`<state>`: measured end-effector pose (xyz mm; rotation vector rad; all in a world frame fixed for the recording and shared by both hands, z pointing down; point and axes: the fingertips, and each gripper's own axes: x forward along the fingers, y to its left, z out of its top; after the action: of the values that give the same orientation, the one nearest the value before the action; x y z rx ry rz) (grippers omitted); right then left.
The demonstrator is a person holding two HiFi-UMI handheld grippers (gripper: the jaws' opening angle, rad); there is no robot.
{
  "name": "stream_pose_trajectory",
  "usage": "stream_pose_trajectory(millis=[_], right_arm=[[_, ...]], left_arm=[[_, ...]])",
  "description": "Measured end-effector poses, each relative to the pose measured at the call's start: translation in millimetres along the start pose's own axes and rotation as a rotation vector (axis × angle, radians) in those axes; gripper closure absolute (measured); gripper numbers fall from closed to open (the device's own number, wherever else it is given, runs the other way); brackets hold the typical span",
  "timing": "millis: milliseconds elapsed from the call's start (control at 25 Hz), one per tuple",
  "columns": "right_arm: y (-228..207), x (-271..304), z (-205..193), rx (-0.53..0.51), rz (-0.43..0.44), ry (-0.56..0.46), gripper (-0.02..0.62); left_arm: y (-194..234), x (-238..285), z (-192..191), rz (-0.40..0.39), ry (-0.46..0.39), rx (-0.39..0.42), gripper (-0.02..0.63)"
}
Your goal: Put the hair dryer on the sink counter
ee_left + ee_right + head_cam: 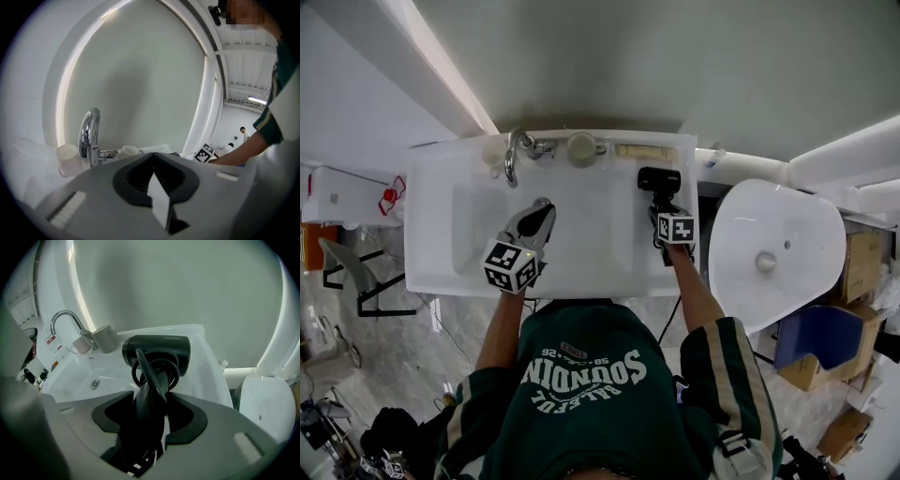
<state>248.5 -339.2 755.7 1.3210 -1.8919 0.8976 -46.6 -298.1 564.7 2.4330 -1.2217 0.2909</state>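
Observation:
A black hair dryer (658,178) (159,350) with its cord wound round the handle hangs over the right rear part of the white sink counter (661,272) (206,366). My right gripper (662,210) (150,401) is shut on its handle; whether the dryer's head touches the counter I cannot tell. Over the basin (581,234), left of centre, my left gripper (540,211) (153,161) is shut with nothing in it, pointing toward the faucet.
A chrome faucet (514,155) (89,136) (65,319) stands at the back, with a mug (67,157) (494,150) and a cup (581,148) (130,151) beside it. A white toilet (778,248) is to the right, with cardboard boxes (862,262) beyond it.

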Motion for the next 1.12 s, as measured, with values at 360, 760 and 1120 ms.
stream_pose_trajectory(millis=[360,760,1120], right_arm=[[-2.7,12.4,-6.3,-0.015,-0.014,0.042,0.385],[-4.0,15.7,-14.4,-0.088,-0.058,0.084,0.386],[-1.8,0.2,-19.3,-0.062,-0.065,0.079,0.383]], left_arm=[[4.4,-0.2,-1.8,0.006,0.004,-0.007,0.555],[4.9,-3.1,-3.0,-0.006,0.007,-0.006,0.555],[9.3,-11.3,-0.2,-0.018,-0.002,0.005,0.555]])
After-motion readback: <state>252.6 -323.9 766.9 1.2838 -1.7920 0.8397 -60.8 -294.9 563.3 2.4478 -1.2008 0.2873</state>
